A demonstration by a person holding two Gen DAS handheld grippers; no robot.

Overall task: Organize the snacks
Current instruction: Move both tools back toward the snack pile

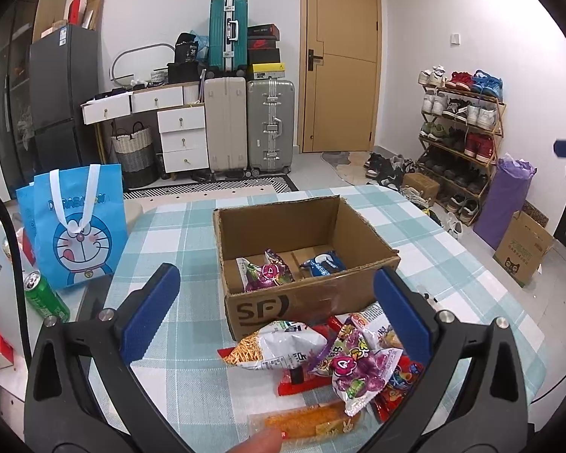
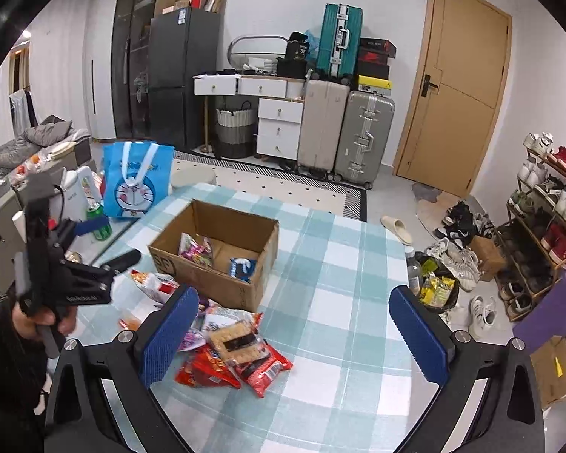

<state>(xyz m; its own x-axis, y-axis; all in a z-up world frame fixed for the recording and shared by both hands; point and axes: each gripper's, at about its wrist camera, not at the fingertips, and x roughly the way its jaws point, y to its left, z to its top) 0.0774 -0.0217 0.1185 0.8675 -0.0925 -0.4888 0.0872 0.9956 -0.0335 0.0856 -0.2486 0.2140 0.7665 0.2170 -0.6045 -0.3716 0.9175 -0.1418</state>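
A cardboard box (image 1: pixel 313 298) sits in the middle of a table with a blue and white checked cloth (image 2: pixel 332 302). The box is open at the top. Inside it lie 2 snacks: a purple candy bag (image 1: pixel 266 271) on the left side and a blue cookie pack (image 1: pixel 322 264) on the right side.

More snacks lie in a pile on the cloth, just in front of the box, toward the near edge of the table. There is a white bag of thin sticks (image 1: pixel 271 347), another purple candy bag (image 1: pixel 351 373), red packets (image 2: pixel 260 370), a pack of crackers (image 2: pixel 234 339) and a long orange snack (image 1: pixel 309 421) closest to the near edge. A fingertip (image 1: pixel 260 439) shows at the bottom of the left view, right by the orange snack.

The left gripper (image 1: pixel 277 319) is wide open, with nothing pinched. It hangs over the pile and points at the box. The right gripper (image 2: pixel 292 330) is wide open too and holds nothing. It is over the cloth, to the right of the pile.

By the far left corner of the table stands a blue cartoon bag (image 1: pixel 81 226). A green can (image 1: pixel 45 296) stands off the left edge of the cloth, near the bag.
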